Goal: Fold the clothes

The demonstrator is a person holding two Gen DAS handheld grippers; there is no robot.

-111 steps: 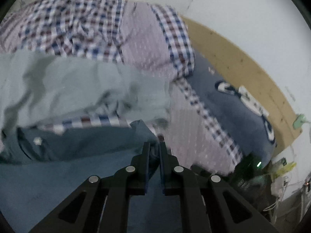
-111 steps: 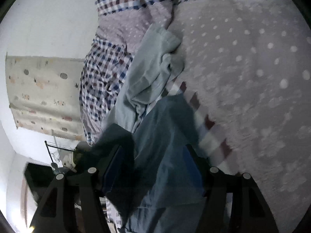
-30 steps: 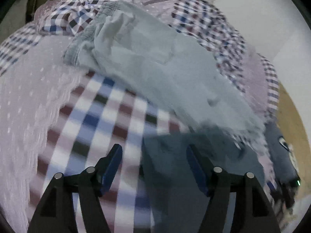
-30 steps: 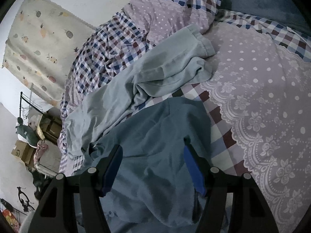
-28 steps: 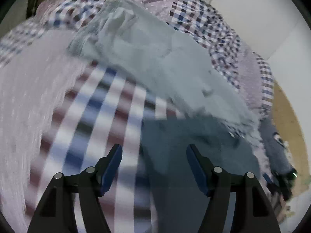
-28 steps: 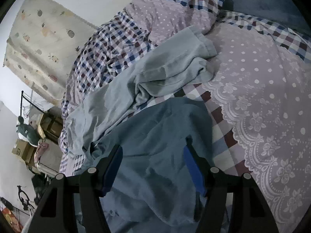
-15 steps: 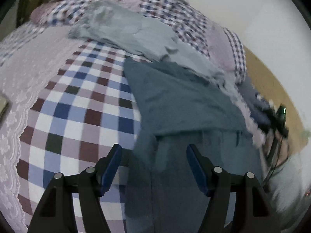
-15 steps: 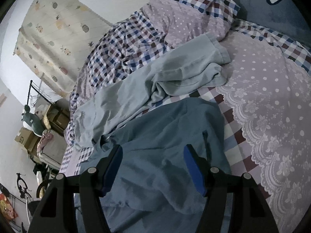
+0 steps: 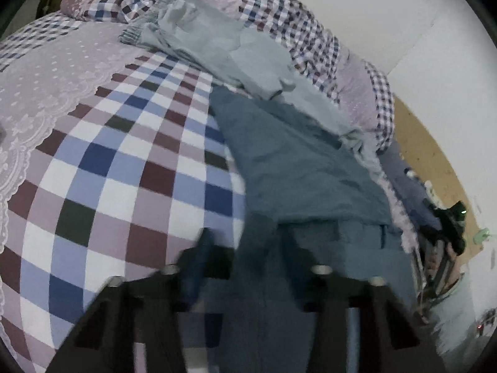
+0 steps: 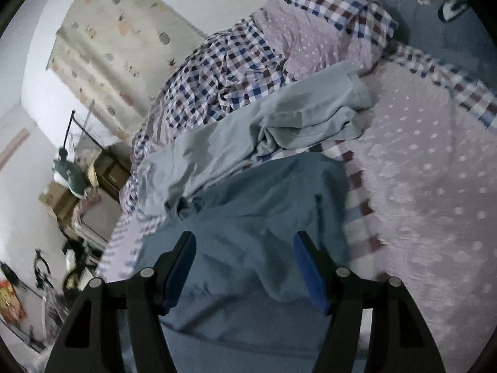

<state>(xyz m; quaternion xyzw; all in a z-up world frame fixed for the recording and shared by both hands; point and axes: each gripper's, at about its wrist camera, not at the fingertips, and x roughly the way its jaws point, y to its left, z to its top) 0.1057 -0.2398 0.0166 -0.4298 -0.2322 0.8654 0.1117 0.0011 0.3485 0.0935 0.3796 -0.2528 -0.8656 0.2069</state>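
A dark blue garment [image 9: 298, 161] lies spread on the checked bedspread [image 9: 118, 168], one layer folded over another. My left gripper [image 9: 245, 245] hangs open over its near left edge, blurred, with nothing between its fingers. In the right wrist view the same blue garment [image 10: 248, 217] fills the middle, and my right gripper [image 10: 243, 251] stands open just above it, empty. A pale grey-green garment [image 10: 279, 124] lies crumpled beyond the blue one; in the left wrist view this pale garment [image 9: 217, 46] sits at the far side.
A rumpled checked quilt [image 10: 223, 71] is heaped at the far side of the bed. A lilac dotted lace cover [image 10: 435, 171] lies to the right. A dark blue pillow [image 9: 407, 180] rests by the wooden headboard [image 9: 435, 161]. Boxes and clutter [image 10: 71, 192] stand beside the bed.
The left gripper let go of the blue garment, opened and drew back, so more of the bed shows. The right gripper, open throughout, also pulled back. The blue garment now lies flat.
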